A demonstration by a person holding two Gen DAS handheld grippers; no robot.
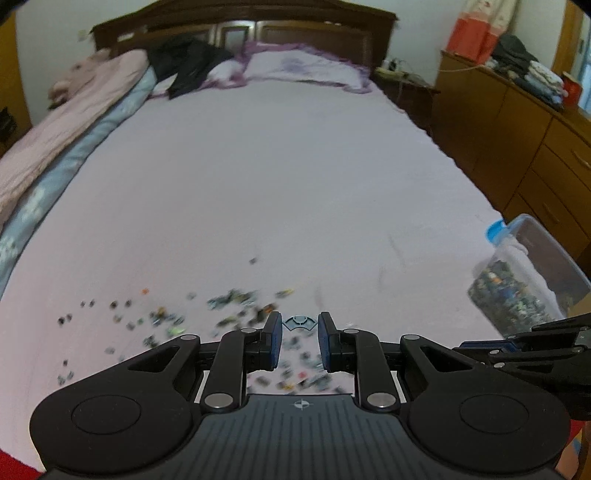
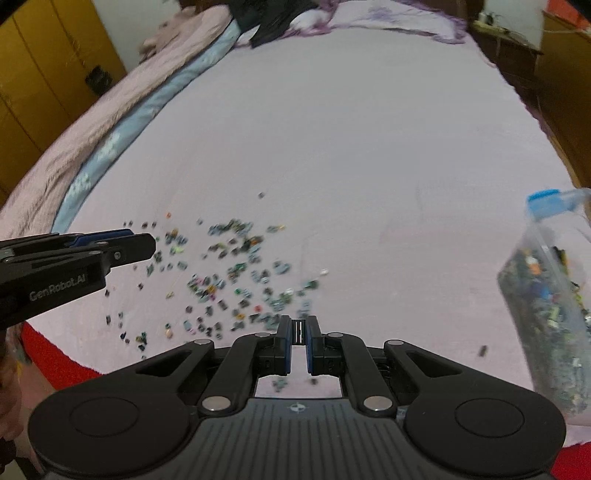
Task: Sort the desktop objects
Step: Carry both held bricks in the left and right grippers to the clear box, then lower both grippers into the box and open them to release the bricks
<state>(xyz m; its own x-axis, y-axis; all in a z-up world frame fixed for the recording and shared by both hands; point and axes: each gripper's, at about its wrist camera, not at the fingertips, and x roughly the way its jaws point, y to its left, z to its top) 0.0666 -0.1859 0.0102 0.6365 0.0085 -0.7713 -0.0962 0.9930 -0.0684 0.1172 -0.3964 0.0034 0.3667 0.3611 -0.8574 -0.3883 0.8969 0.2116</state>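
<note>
**Two grippers over a scatter of tiny parts on the bed**

Nearest to me, the left gripper (image 1: 300, 325) held a small grey-blue fan-shaped piece (image 1: 300, 322) between its blue pads (image 1: 275, 338), the jaws set fairly narrow with the piece bridging the gap at their tips. The right gripper (image 2: 298, 328) was drawn in tighter, its jaws nearly together and pinching a small black-and-white striped piece (image 2: 298, 331). In the right wrist view the left gripper reached in from the left edge, above the fringe of the scatter.

Just beyond and beneath both sets of fingers lay the small parts (image 2: 229, 280), dozens of them, mostly dark green, grey and black with a few orange and pink bits, strewn loosely over the pale lilac sheet (image 2: 351, 147) near the foot of the bed. They were blurred, and I could not tell what each one was. A few strays sat apart from the main patch, further up the sheet.

Off to the right, at the edge of the bed, stood a clear plastic box (image 1: 517, 291) with a blue clasp (image 1: 495, 230), its bottom filled with more of the same small parts.

Further up, the sheet ran bare to the purple pillow (image 1: 303, 68) and a dark garment (image 1: 188, 62) at the wooden headboard (image 1: 240, 22), with a pink quilt (image 1: 70, 122) along the left side and a wooden dresser (image 1: 524, 125) on the right.
</note>
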